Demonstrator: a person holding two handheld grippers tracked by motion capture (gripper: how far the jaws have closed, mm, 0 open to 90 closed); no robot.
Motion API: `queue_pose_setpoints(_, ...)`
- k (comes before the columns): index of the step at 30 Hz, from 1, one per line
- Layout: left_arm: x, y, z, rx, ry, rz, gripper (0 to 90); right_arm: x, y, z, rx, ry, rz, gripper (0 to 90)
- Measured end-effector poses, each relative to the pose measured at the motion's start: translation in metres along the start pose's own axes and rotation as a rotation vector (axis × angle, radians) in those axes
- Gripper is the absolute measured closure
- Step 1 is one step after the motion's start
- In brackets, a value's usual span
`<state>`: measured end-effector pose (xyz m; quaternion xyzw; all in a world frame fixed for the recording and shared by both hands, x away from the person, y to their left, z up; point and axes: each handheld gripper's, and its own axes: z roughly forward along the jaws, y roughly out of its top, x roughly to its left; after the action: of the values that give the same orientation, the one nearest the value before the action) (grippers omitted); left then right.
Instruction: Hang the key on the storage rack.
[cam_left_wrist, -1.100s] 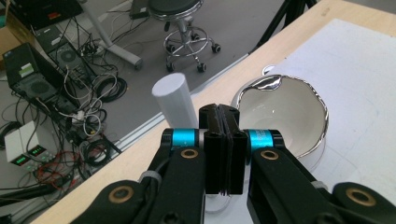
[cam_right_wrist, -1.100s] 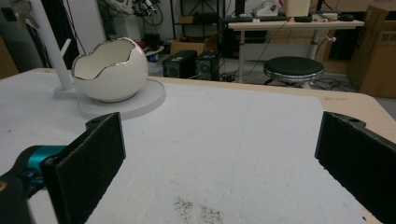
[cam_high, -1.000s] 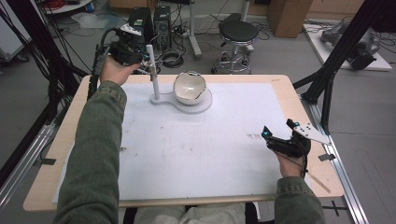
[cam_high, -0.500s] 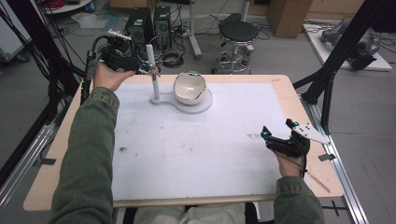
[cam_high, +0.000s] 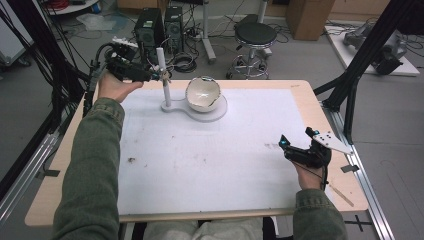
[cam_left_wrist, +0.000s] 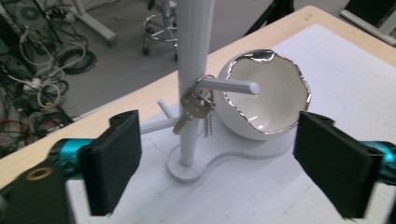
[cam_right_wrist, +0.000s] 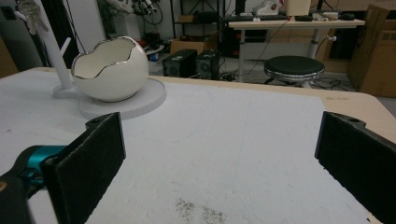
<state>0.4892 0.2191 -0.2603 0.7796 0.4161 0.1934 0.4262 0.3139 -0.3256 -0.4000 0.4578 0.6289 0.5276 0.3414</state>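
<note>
Wooden worktop (cam_high: 305, 95), wide, under a white mat (cam_high: 210, 160) with dark smudges; white stand (cam_high: 165, 80) at the far left of the mat, upright, long axis vertical, short pegs jutting sideways, flat base carrying an egg-shaped white bowl (cam_high: 202, 93) with a silvery jagged rim, mouth tipped toward the left gripper's camera; black stool (cam_high: 255, 35) and computer towers (cam_high: 160, 22) on the floor beyond.

Against a second ago: left gripper (cam_high: 150, 75) lifted off the worktop's far left corner, drawn back from the stand and raised, hand turned palm-up; right gripper (cam_high: 295, 150) unmoved near the right edge; bowl and stand unmoved.

Left fingers (cam_left_wrist: 114, 163) spread wide, nothing between them, stand and bowl framed in the gap; right fingers (cam_right_wrist: 88, 163) likewise spread wide over bare mat, aimed toward the bowl.

Keys (cam_left_wrist: 194, 109) hanging from a peg on a ring, tight against the post, blades pointing down, long axis near vertical, just beside the bowl.
</note>
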Motion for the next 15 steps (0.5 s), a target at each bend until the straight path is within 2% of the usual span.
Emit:
queue_pose_setpoints(4,0.002,-0.005,-0.004,-0.002,0.017,-0.016,1.6,0.000,0.000,-0.001,0.002,0.000,0.000,0.7)
queue_pose_setpoints(10,0.002,-0.016,-0.010,-0.017,0.007,-0.014,1.6,0.001,0.000,-0.001,0.000,-0.005,-0.001,0.7)
queue_pose_setpoints(15,0.001,-0.031,-0.014,-0.041,-0.005,-0.014,1.6,0.002,0.000,0.000,0.001,-0.006,-0.003,0.7)
